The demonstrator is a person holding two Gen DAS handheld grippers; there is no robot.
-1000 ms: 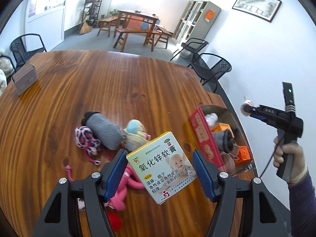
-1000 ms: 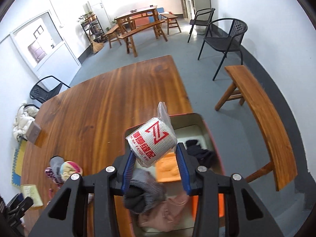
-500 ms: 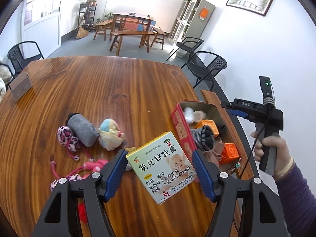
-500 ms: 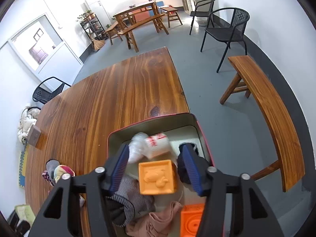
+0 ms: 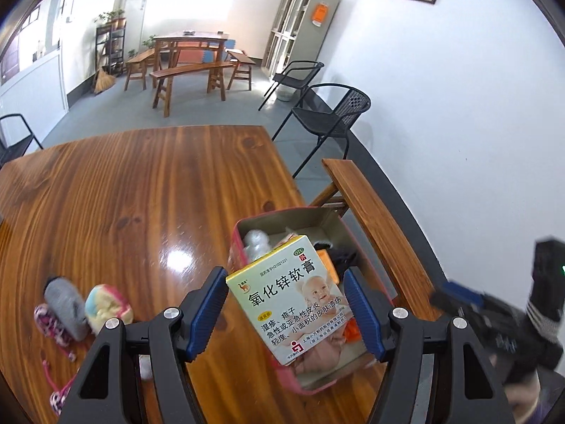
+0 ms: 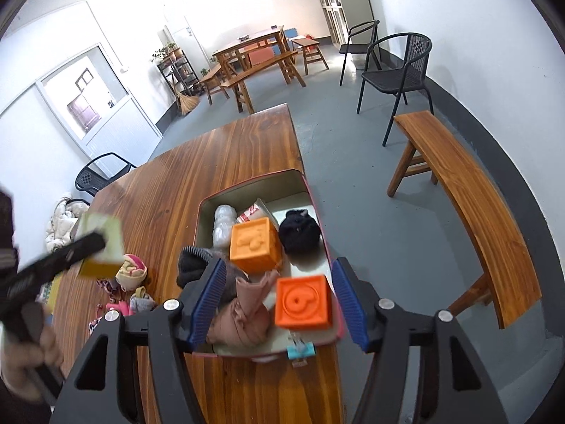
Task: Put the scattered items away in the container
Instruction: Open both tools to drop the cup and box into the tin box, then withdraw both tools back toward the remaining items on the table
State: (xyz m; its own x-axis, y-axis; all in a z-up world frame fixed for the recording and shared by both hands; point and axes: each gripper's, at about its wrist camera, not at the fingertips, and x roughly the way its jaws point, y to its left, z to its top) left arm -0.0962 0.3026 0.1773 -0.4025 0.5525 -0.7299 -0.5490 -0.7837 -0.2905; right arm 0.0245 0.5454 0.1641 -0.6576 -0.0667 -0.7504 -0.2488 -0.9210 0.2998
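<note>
A yellow-and-white ointment box (image 5: 287,300) is clamped between the blue pads of my left gripper (image 5: 286,309), tilted above the near end of the red tin (image 5: 236,233). The same box (image 6: 102,243) shows blurred at the left of the right wrist view. My right gripper (image 6: 279,300) is open and holds nothing, hovering over the tin's (image 6: 247,185) near end. Inside lie two orange cubes (image 6: 256,245) (image 6: 304,302), a white wrapped roll (image 6: 254,212), a black bundle (image 6: 299,235), a grey sock (image 6: 192,265) and brownish cloth (image 6: 243,314).
On the wooden table (image 5: 141,194) left of the tin lie a grey sock (image 5: 65,300), a pastel sock ball (image 5: 106,305) and a pink spotted piece (image 5: 53,325). A blue clip (image 6: 300,349) sits by the tin's near wall. A bench (image 6: 469,205) runs past the table's right edge.
My right gripper opened, dropped the white roll into the tin and drew back. My left gripper carried the ointment box to the right, from above the socks to above the tin.
</note>
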